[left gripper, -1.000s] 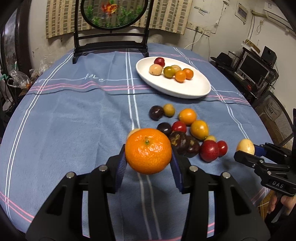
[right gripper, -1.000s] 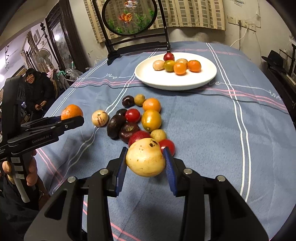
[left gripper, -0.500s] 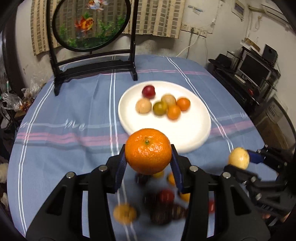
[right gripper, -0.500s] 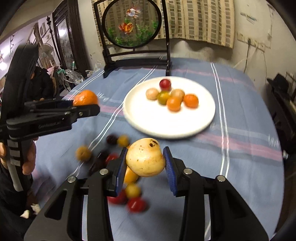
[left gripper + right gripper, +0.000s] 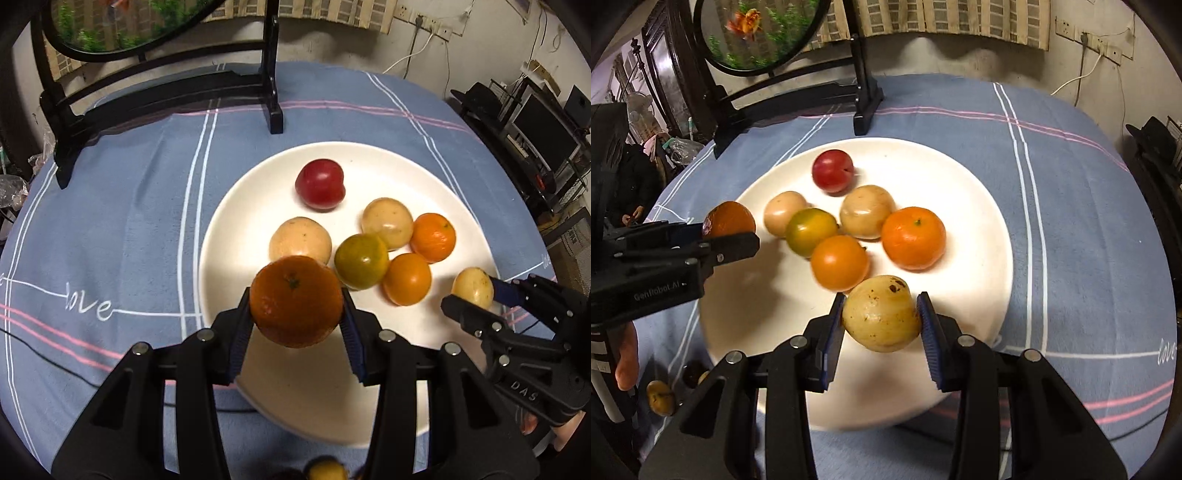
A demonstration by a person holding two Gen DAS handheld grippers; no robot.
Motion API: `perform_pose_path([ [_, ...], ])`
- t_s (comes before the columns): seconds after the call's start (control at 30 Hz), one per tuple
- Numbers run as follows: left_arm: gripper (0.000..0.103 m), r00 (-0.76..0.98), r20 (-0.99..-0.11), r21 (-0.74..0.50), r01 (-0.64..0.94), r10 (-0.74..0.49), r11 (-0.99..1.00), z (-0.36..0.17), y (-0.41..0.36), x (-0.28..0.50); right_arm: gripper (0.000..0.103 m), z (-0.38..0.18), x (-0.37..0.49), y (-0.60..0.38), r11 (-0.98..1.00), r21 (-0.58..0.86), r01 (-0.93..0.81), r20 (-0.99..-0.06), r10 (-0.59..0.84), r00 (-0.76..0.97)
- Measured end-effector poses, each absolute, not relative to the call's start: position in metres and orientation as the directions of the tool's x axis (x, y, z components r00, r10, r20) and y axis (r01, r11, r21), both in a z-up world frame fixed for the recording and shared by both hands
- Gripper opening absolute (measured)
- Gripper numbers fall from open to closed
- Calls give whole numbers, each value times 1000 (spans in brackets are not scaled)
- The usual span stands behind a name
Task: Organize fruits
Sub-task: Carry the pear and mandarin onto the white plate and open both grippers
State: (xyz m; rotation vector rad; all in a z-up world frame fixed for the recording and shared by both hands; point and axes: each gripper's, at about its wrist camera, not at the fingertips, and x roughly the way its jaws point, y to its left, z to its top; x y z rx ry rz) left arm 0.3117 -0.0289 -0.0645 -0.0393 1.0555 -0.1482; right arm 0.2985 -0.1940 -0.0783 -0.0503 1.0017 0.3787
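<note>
While pinched in each tool (image 5: 296, 322), fruit hangs over plate (image 5: 369, 387).

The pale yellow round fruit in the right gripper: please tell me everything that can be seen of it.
The pale yellow round fruit has smooth, slightly glossy skin with small brown specks and a darker brown blemish near its top. It looks whole and firm. The right gripper is shut on it, one blue ribbed pad pressing each side. It hangs over the near part of the white round plate, touching none of the six fruits lying there; the smooth orange fruit sits just behind it.
</note>
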Motion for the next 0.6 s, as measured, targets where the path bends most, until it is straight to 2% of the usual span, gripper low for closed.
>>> perform_pose_path([
  [0.13,46,476,-869,-96,105,-134,990,-70,-32,318,40,-80,303,-193,937,109,-333,-827,271,492],
  [0.17,46,473,-871,-90,106,-130,990,-70,-33,320,45,-80,304,-192,942,82,-327,-830,246,501],
  [0.2,48,472,-872,-91,107,-131,990,-69,-33,321,56,-80,306,-192,946,59,-319,-826,226,516],
  [0.23,61,471,-872,-97,110,-137,989,-68,-33,322,63,-77,306,-192,949,45,-312,-820,214,532],
  [0.3,82,510,-850,-95,99,-132,991,-56,-31,317,65,-67,303,-191,959,-31,-282,-797,147,587],
  [0.37,84,559,-820,-79,104,-124,991,-37,-28,306,66,-56,299,-194,962,-83,-260,-781,99,616],
  [0.47,93,613,-782,-59,107,-112,993,-7,-20,277,68,-36,279,-200,965,-99,-244,-763,84,641],
  [0.5,96,635,-764,-60,106,-115,992,3,-16,260,76,-28,266,-202,965,-108,-240,-758,76,648],
  [0.53,99,653,-749,-56,100,-108,993,11,-11,240,79,-22,250,-204,964,-117,-238,-747,73,661],
  [0.6,100,672,-735,-46,83,-90,996,17,-5,209,102,-14,221,-206,965,-134,-228,-723,62,688],
])
